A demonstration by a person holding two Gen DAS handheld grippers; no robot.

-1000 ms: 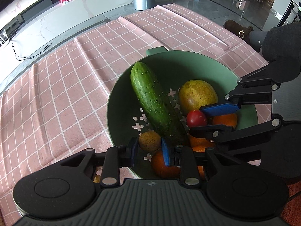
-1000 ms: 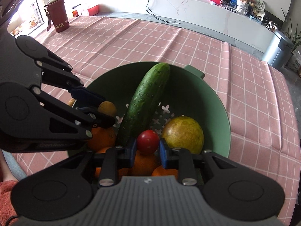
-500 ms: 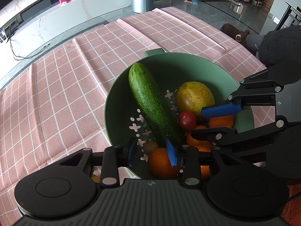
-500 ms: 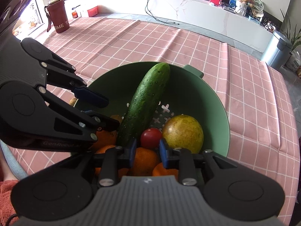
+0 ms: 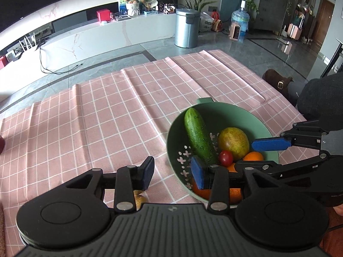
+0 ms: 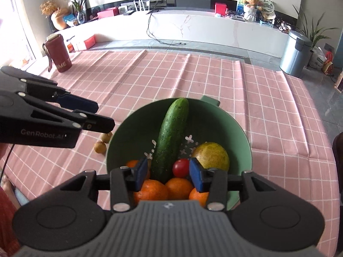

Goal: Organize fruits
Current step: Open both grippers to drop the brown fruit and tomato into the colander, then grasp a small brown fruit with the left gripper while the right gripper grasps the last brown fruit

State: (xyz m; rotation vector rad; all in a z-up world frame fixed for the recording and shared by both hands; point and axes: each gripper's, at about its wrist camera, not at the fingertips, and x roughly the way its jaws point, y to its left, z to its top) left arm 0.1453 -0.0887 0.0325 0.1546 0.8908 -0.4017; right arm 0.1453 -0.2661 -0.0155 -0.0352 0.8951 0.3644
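Note:
A green colander bowl (image 6: 242, 137) on the pink checked cloth holds a cucumber (image 6: 171, 137), a yellow-green mango (image 6: 211, 155), a red cherry tomato (image 6: 181, 168) and several oranges (image 6: 179, 187). It also shows in the left wrist view (image 5: 227, 115), with the cucumber (image 5: 198, 136) and tomato (image 5: 225, 158). Two small brown fruits (image 6: 103, 142) lie on the cloth left of the bowl. My left gripper (image 5: 172, 172) is open and empty, straddling the bowl's left rim. My right gripper (image 6: 168, 174) is open and empty above the bowl's near side.
A dark red bottle (image 6: 59, 56) stands at the cloth's far left. A low white counter (image 6: 193, 29) and a steel bin (image 6: 294, 52) stand beyond the table. A seated person's dark sleeve (image 5: 319, 98) is at the right.
Both grippers have opened wider and pulled up and back from the bowl. The left one shifted left, past the rim. The small brown fruit it hovered over is out of sight.

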